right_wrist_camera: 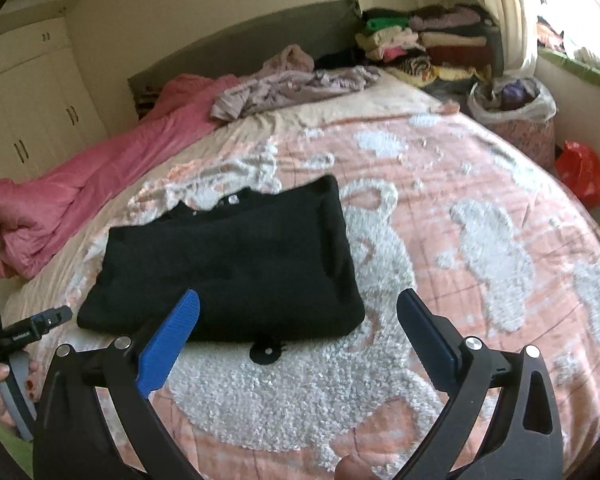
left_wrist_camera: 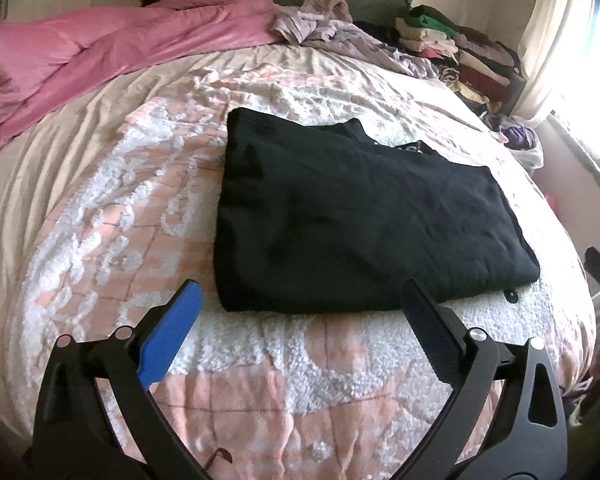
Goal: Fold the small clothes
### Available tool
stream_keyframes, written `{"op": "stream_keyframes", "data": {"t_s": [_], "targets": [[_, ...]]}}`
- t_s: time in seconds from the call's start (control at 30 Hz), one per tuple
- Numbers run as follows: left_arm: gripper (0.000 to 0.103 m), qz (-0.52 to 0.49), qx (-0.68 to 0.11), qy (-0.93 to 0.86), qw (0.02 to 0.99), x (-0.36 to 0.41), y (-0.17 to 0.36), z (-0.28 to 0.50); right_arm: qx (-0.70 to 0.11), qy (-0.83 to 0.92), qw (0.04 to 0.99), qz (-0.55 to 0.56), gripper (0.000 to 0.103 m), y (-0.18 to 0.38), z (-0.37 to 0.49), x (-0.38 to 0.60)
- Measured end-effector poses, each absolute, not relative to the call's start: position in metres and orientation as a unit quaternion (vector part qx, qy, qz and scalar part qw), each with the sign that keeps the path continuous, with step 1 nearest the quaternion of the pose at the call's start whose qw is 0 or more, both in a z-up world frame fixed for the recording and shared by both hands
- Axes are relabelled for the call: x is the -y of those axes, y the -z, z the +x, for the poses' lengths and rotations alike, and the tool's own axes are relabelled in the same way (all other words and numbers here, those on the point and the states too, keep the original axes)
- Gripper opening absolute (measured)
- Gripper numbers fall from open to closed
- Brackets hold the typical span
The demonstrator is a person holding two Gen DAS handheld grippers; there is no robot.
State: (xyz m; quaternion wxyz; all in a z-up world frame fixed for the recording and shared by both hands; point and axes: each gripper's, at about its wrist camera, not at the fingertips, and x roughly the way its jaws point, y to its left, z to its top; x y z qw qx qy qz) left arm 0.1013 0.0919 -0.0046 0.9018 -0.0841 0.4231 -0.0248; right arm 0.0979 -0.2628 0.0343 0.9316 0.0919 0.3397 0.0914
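A: Where's the garment?

B: A black knit garment, folded into a rough rectangle [left_wrist_camera: 364,220], lies flat on the bed's pink-and-white tufted bedspread [left_wrist_camera: 260,360], near the front edge. A small black tab [right_wrist_camera: 267,350] sticks out from under its near hem onto the white tufting.

A: Left gripper?

B: The left gripper [left_wrist_camera: 300,300] hovers just short of the garment's near edge. Jaws spread wide, nothing between them. One blue pad shows on the left finger; the right fingertip sits close to the hem, touching or not I cannot tell.

A: Right gripper?

B: The right gripper [right_wrist_camera: 298,304] is also at the near edge, toward the garment's right corner. Jaws spread wide, holding nothing. The left blue fingertip overlaps the black cloth in view; contact is unclear.

A: Anything else around?

B: A crumpled pink quilt [left_wrist_camera: 100,52] runs along the far left side of the bed. A loose heap of pale lilac clothing [right_wrist_camera: 292,84] lies by the dark headboard [right_wrist_camera: 240,48]. Stacked folded clothes in mixed colours [right_wrist_camera: 420,40] sit at the far corner, beside a pale curtain [left_wrist_camera: 552,32]. A red plastic bag [right_wrist_camera: 582,172] is on the floor to the right.
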Motion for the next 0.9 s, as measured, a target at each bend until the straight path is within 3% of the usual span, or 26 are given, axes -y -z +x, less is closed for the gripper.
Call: {"op": "stream_keyframes", "data": {"t_s": [0.5, 0.9], "targets": [[0.093, -0.113, -0.392, -0.007, 0.913, -0.125, -0.023, 0.089, -0.251, -0.151, 0.955, 0.048, 0.099, -0.123, 0.083, 0.222], [0.093, -0.129, -0.388, -0.056, 0.911, -0.167, -0.027, 0.115, -0.266, -0.243, 0.933, -0.031, 0.099, -0.106, 0.109, 0.119]]}}
